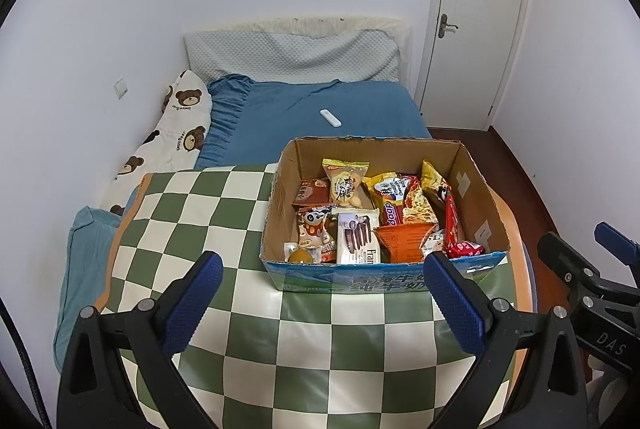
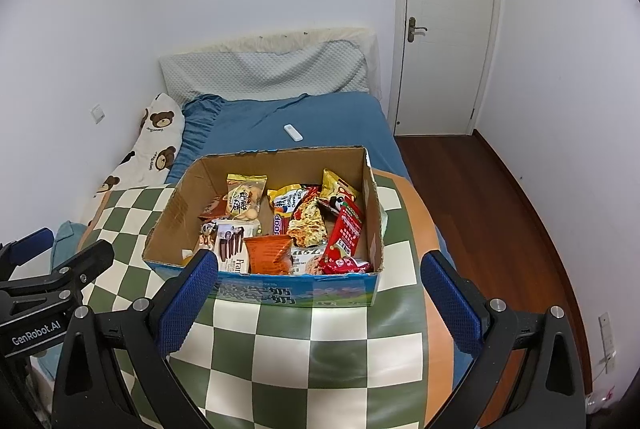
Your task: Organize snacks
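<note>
An open cardboard box [image 1: 476, 185] [image 2: 176, 205] with a blue printed front stands on the green-and-white checkered cloth [image 1: 224, 213] [image 2: 304, 349]. Several snack packets fill it: a yellow biscuit bag [image 1: 346, 183] [image 2: 244, 199], a white chocolate wafer pack [image 1: 358, 239] [image 2: 232, 243], an orange packet [image 1: 404, 241] [image 2: 268, 247] and a red packet [image 1: 452, 225] [image 2: 346, 233]. My left gripper [image 1: 322, 263] is open, held just short of the box's front. My right gripper [image 2: 318, 263] is open too, in front of the same box; nothing lies between either pair of fingers.
Beyond the box is a bed with a blue sheet [image 1: 320, 101] [image 2: 320, 117], a white remote [image 1: 330, 117] [image 2: 293, 132], a bear-print quilt [image 1: 176, 133] along the left wall and a grey pillow [image 1: 292, 53]. A shut white door [image 1: 476, 21] [image 2: 444, 29] and wooden floor [image 2: 480, 197] are at the right.
</note>
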Demonstrator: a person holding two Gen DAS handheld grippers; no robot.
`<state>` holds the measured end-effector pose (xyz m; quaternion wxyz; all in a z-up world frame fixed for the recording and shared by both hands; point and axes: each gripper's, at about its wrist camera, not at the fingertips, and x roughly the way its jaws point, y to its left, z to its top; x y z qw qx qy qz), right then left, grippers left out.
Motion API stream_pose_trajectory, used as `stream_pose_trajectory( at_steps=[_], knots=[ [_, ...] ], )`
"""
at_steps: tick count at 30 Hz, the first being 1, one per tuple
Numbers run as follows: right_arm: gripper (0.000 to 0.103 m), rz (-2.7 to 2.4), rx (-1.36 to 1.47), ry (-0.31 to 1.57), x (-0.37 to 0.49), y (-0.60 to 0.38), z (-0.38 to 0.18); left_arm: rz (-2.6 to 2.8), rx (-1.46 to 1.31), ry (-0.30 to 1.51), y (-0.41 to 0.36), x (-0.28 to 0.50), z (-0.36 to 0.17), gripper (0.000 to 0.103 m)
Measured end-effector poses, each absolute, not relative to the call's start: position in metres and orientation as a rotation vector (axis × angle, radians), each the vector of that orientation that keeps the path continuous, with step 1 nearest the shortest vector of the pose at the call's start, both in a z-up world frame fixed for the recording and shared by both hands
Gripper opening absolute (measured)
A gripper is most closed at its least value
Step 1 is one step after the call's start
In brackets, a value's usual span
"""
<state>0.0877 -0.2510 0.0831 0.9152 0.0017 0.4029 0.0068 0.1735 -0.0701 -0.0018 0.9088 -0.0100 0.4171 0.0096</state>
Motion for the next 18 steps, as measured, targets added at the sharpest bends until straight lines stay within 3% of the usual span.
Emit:
stream_pose_trajectory(
  at_steps=[18],
  knots=[
    [0.103, 0.017, -0.001, 0.825, 0.0883, -0.2506, 0.0855, 0.012, -0.019, 0.852, -0.0737, 0.1747, 0.0015, 0.103]
  ],
)
